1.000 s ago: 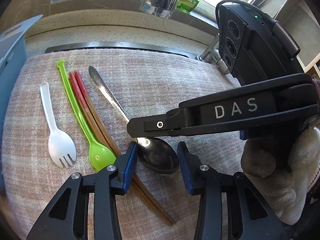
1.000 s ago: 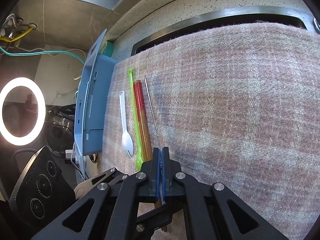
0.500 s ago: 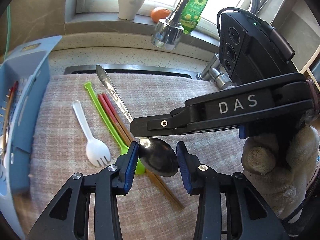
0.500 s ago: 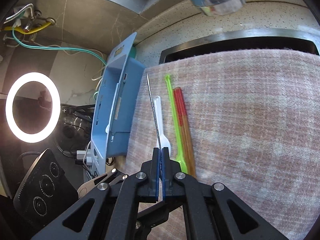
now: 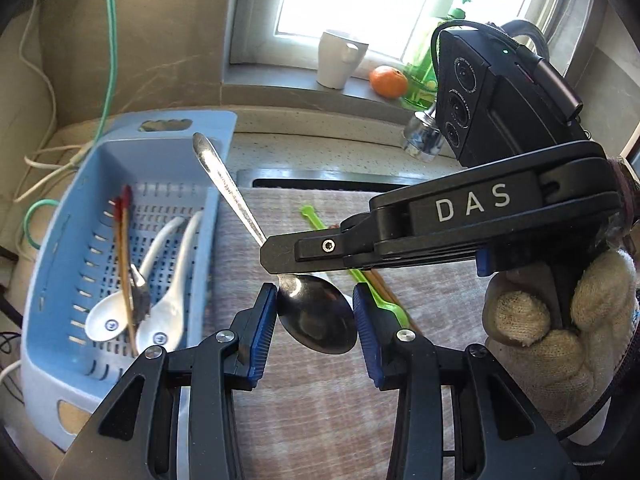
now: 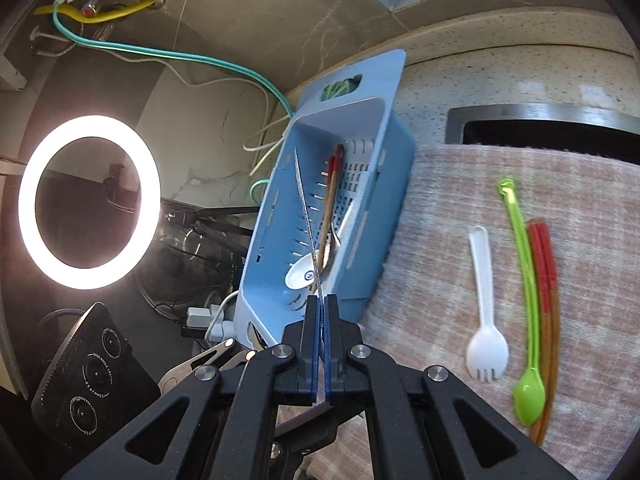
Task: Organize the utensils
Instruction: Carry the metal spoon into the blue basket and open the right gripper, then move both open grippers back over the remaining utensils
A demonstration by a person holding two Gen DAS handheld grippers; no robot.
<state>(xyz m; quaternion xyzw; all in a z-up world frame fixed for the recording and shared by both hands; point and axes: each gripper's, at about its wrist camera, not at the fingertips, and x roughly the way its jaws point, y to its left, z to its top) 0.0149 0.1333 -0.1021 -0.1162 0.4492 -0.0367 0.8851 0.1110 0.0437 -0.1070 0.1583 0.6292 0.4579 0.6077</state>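
Note:
My right gripper (image 6: 321, 344) is shut on a metal spoon (image 5: 316, 320) and holds it in the air; it also shows in the left wrist view (image 5: 276, 256). The spoon's handle (image 6: 306, 216) points toward the blue basket (image 5: 60, 320), which holds two white ceramic spoons (image 5: 160, 320), red-tipped chopsticks and a metal utensil. My left gripper (image 5: 314, 328) is open, its blue pads either side of the spoon's bowl without touching. A white plastic spork (image 6: 486, 344), a green plastic spoon (image 6: 528, 392) and red-tipped chopsticks (image 6: 546, 280) lie on the checked cloth (image 6: 580, 208).
The sink edge (image 6: 540, 114) runs behind the cloth. A white mug (image 5: 340, 58), an orange (image 5: 388, 82) and a green bottle stand on the windowsill, with the tap head (image 5: 424, 140) below. A ring light (image 6: 88, 202) glows left of the basket (image 6: 360, 148).
My right gripper has lifted the metal spoon off the cloth and carried it left toward the blue basket. My left gripper moved left with it and stayed open.

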